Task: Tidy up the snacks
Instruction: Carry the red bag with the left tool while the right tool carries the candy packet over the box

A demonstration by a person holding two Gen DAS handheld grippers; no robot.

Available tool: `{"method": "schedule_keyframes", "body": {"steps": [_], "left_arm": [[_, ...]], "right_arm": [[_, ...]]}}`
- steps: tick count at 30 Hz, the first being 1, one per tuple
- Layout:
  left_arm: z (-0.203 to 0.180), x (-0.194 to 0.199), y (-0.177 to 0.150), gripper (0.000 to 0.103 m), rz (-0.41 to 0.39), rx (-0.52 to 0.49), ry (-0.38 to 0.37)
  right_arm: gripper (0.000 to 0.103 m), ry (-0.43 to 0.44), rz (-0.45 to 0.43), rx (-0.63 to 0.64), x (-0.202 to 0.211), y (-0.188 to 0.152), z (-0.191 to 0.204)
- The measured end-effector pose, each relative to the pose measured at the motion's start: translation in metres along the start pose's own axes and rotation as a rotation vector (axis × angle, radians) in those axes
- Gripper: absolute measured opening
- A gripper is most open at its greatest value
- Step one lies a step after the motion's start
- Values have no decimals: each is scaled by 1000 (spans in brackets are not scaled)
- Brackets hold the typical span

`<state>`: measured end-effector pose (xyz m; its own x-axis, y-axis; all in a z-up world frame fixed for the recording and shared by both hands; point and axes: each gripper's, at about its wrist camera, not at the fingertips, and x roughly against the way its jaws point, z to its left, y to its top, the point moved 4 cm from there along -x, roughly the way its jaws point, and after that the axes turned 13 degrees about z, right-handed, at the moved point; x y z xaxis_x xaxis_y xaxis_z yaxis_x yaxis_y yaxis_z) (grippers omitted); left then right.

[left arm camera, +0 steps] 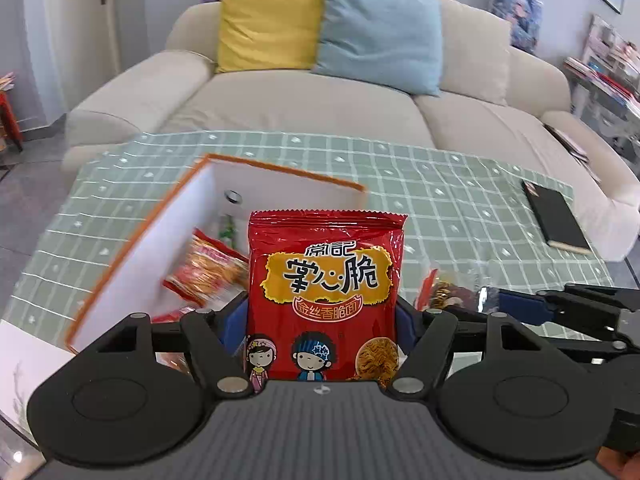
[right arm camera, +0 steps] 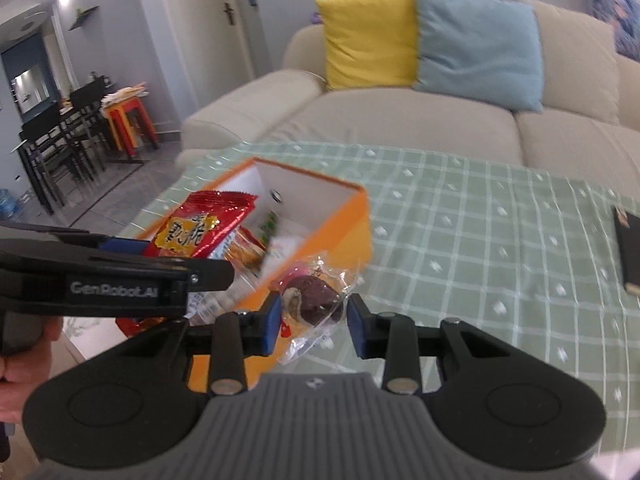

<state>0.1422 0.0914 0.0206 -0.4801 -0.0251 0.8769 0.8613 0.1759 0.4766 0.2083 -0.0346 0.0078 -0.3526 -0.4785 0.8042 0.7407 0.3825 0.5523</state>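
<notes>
My left gripper (left arm camera: pixel 320 320) is shut on a red noodle snack bag (left arm camera: pixel 324 300), held upright above the table; the same red bag (right arm camera: pixel 196 228) shows in the right wrist view, gripped by the left gripper (right arm camera: pixel 132 254) over the box. An orange box (left arm camera: pixel 168 216) with a white inside stands open on the table and holds several red snack packets (left arm camera: pixel 208 268). My right gripper (right arm camera: pixel 314 320) is shut on a clear-wrapped dark pastry (right arm camera: pixel 312 296), held just right of the orange box (right arm camera: pixel 344 220). That pastry (left arm camera: pixel 448 290) and the right gripper (left arm camera: pixel 496 302) appear at the right of the left wrist view.
A green checked cloth (left arm camera: pixel 440 200) covers the table. A black notebook (left arm camera: pixel 556 216) lies near its right edge. Behind stands a beige sofa (left arm camera: pixel 300 100) with a yellow cushion (left arm camera: pixel 268 20) and a blue cushion (left arm camera: pixel 376 32). Dining chairs (right arm camera: pixel 60 140) stand far left.
</notes>
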Motion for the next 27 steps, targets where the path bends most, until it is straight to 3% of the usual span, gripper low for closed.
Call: {"method": "schedule_keyframes", "body": {"steps": [5,15,21,27], "left_arm": [[34,-10,18,81,-5,34,61],[82,-63,27,81,154,5,73],[103,-96,15,81,243,47,80],[103,-111,8,81,280,22,142]], "right_arm": [[33,5,-17,48,-12,25,20],[33,89,79,172,-69,53,50],[33,47,170,294,-111,60,67],[33,-27,211,412,-136,50,78]]}}
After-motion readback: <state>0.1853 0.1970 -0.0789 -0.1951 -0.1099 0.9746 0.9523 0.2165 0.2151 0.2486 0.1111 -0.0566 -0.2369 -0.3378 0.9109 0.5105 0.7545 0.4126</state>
